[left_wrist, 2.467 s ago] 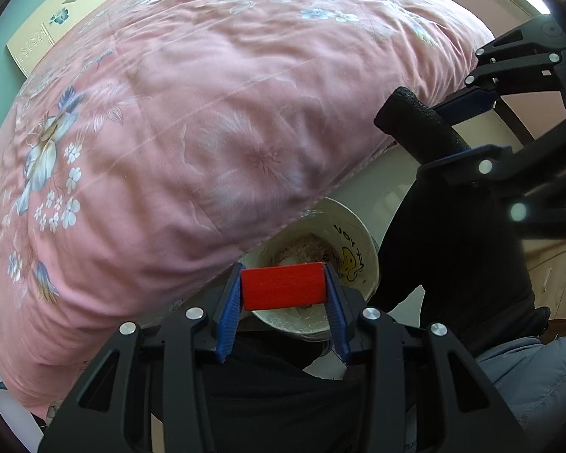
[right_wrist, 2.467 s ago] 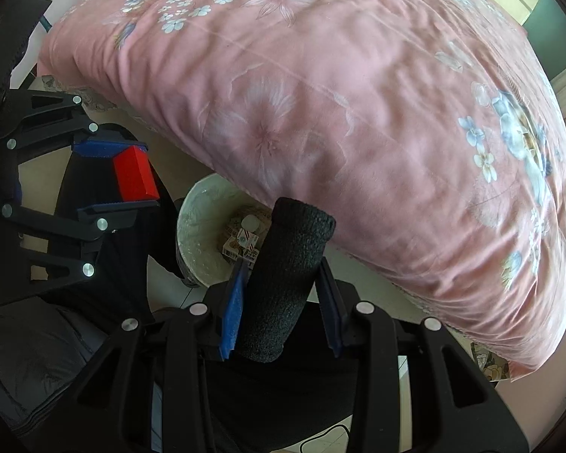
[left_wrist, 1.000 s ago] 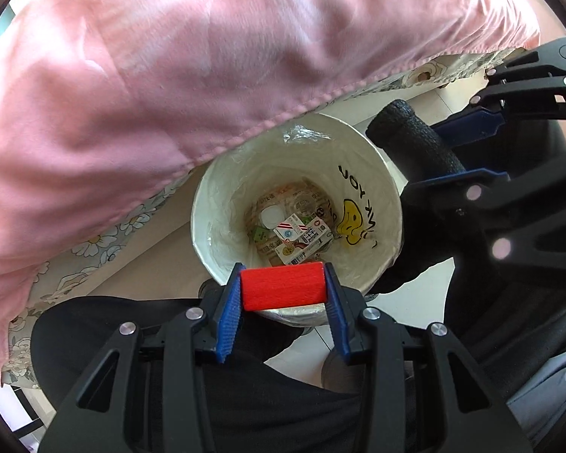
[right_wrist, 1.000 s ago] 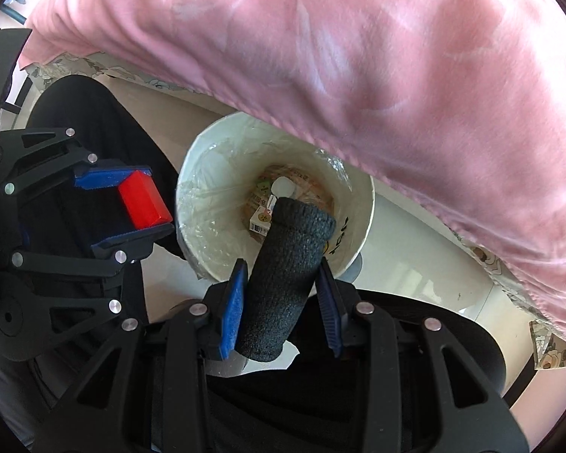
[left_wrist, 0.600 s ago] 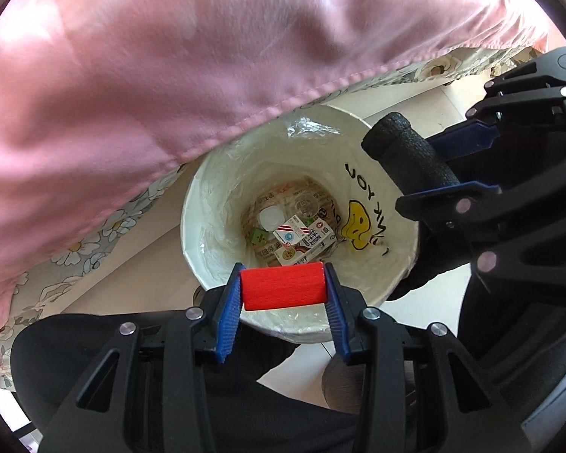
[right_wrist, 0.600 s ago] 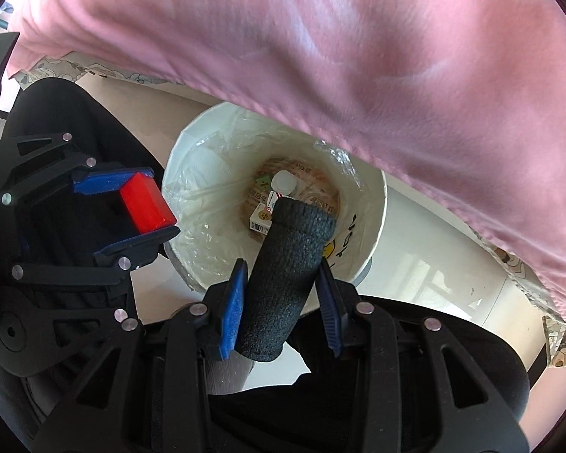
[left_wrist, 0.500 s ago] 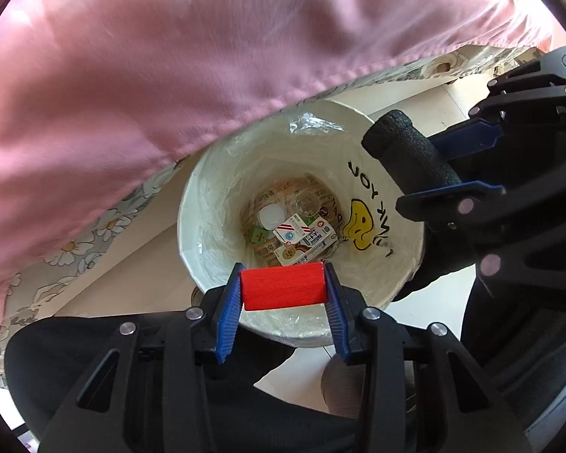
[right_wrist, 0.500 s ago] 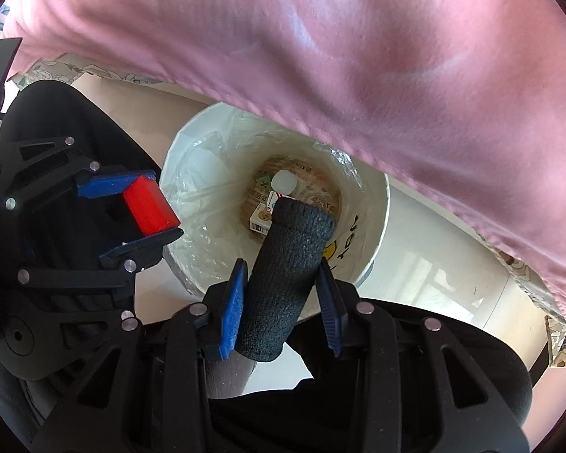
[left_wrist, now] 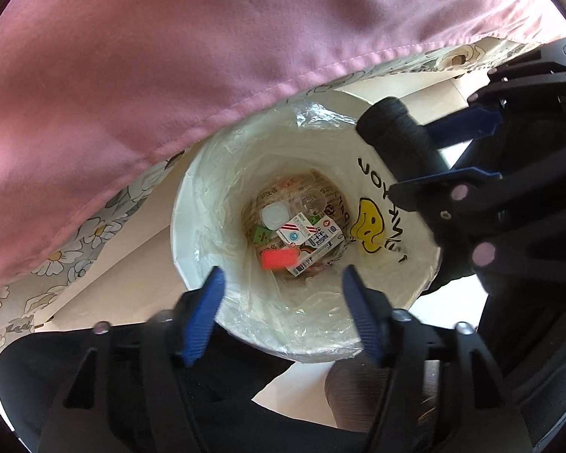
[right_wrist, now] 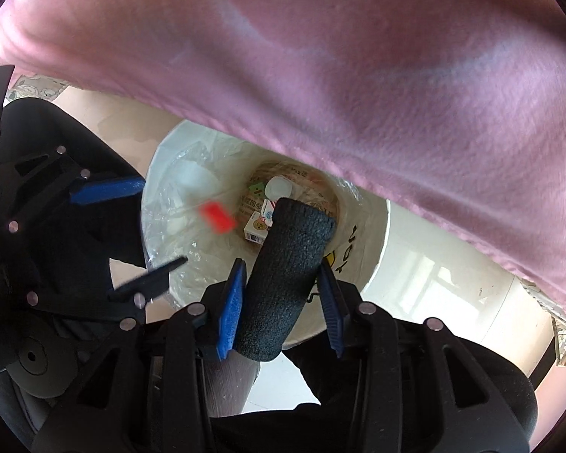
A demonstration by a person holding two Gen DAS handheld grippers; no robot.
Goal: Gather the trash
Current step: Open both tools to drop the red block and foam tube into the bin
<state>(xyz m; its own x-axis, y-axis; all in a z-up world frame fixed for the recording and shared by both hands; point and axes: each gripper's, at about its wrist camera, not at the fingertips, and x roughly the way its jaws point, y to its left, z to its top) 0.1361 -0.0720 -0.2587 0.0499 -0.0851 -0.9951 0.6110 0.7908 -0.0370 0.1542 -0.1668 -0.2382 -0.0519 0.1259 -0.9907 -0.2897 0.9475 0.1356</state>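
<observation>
1. A pink quilt [left_wrist: 207, 75] is seen draped over the upper part of both views.
2. Below it, a white bin [left_wrist: 192, 226] lined with clear plastic is seen, cartons lying at its bottom.
3. The left tongs [left_wrist: 283, 305] are being opened wide above the bin, nothing between them.
4. The right tongs [right_wrist: 283, 294] are being opened; the black foam cylinder [right_wrist: 286, 283] is seen between them.
5. The red block [left_wrist: 279, 258] is caught, blurred, inside the bin.
</observation>
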